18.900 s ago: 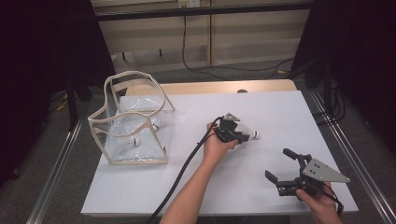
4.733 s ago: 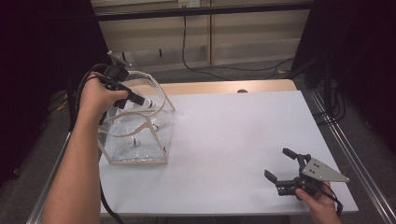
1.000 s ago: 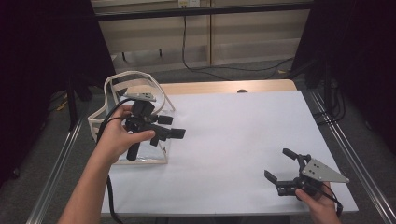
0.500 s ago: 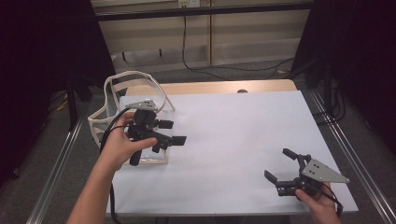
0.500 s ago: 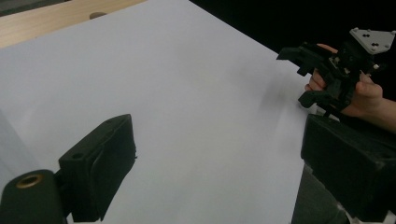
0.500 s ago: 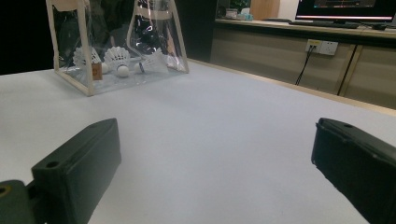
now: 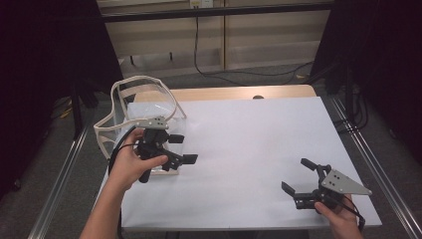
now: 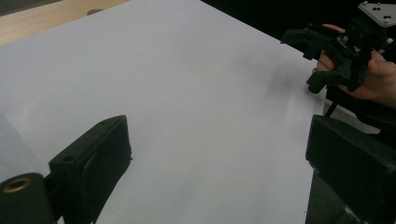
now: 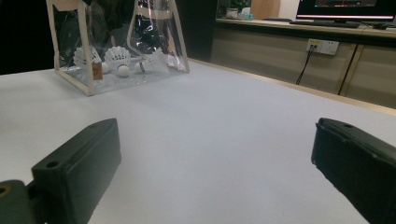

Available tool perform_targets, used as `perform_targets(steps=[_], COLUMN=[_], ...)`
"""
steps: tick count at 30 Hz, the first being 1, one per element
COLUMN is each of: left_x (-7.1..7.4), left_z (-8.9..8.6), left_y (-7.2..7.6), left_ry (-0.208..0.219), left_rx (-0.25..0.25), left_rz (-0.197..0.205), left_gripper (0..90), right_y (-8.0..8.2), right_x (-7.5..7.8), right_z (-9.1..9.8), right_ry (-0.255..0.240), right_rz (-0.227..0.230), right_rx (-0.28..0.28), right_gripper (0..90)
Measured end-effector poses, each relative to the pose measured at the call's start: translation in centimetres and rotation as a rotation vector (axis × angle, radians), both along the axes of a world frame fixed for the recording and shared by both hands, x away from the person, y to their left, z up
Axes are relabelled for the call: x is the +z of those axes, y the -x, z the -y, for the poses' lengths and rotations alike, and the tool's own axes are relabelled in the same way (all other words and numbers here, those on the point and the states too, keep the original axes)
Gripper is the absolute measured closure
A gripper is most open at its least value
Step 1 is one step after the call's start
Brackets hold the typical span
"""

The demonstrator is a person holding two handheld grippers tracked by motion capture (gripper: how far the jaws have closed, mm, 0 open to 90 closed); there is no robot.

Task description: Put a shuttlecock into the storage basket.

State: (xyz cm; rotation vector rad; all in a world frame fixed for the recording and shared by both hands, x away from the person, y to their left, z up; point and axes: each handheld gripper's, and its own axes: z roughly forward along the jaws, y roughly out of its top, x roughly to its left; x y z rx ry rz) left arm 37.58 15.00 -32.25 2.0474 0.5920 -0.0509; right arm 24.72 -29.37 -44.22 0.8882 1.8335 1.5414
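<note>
High view has the left gripper (image 7: 180,149) jaws just widened and empty beside the clear bag (image 7: 134,107) of shuttlecocks (image 9: 117,58), likely finished dropping, while the right gripper (image 7: 301,178) rests wide apart.

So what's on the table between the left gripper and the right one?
Nothing: bare white table runs from the left gripper to the right gripper, as the high view and the left gripper view show.
</note>
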Motion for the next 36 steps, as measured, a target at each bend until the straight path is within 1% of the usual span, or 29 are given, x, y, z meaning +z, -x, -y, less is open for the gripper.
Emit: perform_targets(steps=[2, 4, 5, 6, 9, 12, 14, 16, 19, 22, 23, 25, 27, 29, 32, 34, 36], left_x=[-0.4, -0.8, -1.0, -1.1, -1.5, -1.8, -1.9, -2.2, -2.6, -3.0, -3.2, -3.5, -3.8, -4.1, -4.4, -4.8, -5.2], left_z=[0.0, 0.0, 0.0, 0.0, -0.1, -0.2, -0.4, -0.6, -1.0, -1.6, -1.8, -2.0, -2.2, -2.5, -3.0, -3.3, -3.5], left_y=[0.1, 0.2, 0.2, 0.3, 0.5, 0.7, 0.8, 0.9, 1.2, 1.3, 1.4, 1.6, 1.7, 1.7, 1.9, 2.1, 2.4], left_ry=[0.004, -0.004, -0.007, -0.005, 0.012, -0.005, 0.007, 0.011, 0.016, 0.034, 0.033, 0.028, 0.027, 0.028, 0.026, 0.036, 0.028], left_rx=[-0.006, -0.023, -0.024, -0.021, -0.019, -0.034, -0.028, -0.031, -0.025, -0.017, -0.013, -0.012, -0.016, -0.004, -0.002, 0.0, 0.0], left_rz=[0.005, 0.012, 0.017, 0.02, 0.022, 0.04, 0.041, 0.053, 0.051, 0.049, 0.051, 0.055, 0.048, 0.055, 0.062, 0.065, 0.072], left_gripper=[6.4, 5.6, 5.4, 5.5, 5.5, 5.1, 4.9, 4.6, 4.6, 4.4, 4.4, 4.4, 4.4, 4.4, 4.5, 4.5, 4.5], right_y=[0.1, 0.1, 0.0, 0.0, 0.1, 0.1, 0.0, 0.0, 0.1, 0.0, 0.0, 0.1, 0.1, 0.0, 0.0, 0.1, 0.1], right_x=[0.0, 0.0, 0.0, 0.0, 0.0, 0.0, 0.0, 0.0, 0.0, 0.0, 0.0, 0.1, 0.1, 0.0, 0.0, 0.1, 0.0], right_z=[0.0, 0.0, 0.0, 0.0, 0.0, 0.0, 0.0, 0.0, 0.0, 0.1, 0.1, 0.1, 0.1, 0.1, 0.1, 0.1, 0.2], right_ry=[-0.001, -0.001, 0.0, -0.003, -0.005, -0.003, -0.002, -0.001, -0.003, -0.007, -0.006, -0.005, -0.004, -0.004, -0.004, -0.005, -0.005], right_rz=[0.004, 0.004, 0.003, -0.004, 0.0, 0.001, -0.006, 0.005, 0.004, -0.005, 0.003, 0.002, 0.002, 0.0, 0.005, 0.005, 0.008], right_rx=[0.002, 0.001, 0.001, -0.001, -0.004, 0.0, -0.001, 0.0, 0.0, -0.007, -0.005, -0.004, -0.003, -0.006, -0.005, -0.007, -0.008], right_gripper=[1.0, 1.0, 1.0, 1.0, 1.0, 0.9, 0.9, 1.0, 0.9, 0.9, 0.9, 0.9, 0.9, 0.9, 0.9, 0.9, 0.9])
